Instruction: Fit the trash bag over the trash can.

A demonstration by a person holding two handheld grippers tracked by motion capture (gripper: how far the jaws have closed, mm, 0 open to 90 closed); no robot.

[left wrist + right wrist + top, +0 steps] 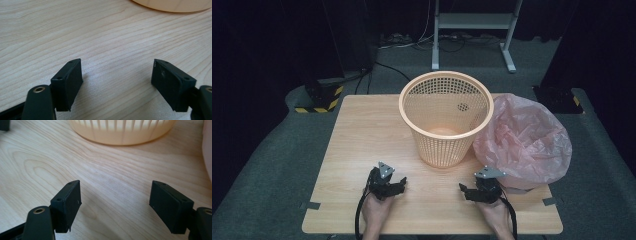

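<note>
An orange perforated basket point(446, 117) stands upright at the middle of the wooden table point(362, 135). A crumpled pink plastic bag point(524, 140) lies right of it, touching its side. My left gripper point(399, 184) rests on the table near the front, left of the basket, jaws wide apart and empty. In the left gripper view, the left gripper point(116, 75) has only bare wood between its jaws, with the basket's base point(172, 6) at the top. My right gripper point(464, 190) sits front right, open and empty, close to the bag. The right gripper point(115, 195) faces the basket's base point(122, 132).
A hand holds each gripper at the table's front edge. Grey carpet surrounds the table. A metal stand frame point(472, 30) is behind it, with cables on the floor. Yellow-black striped feet point(319, 97) sit at the back left. The bag's edge point(208, 150) shows at the right.
</note>
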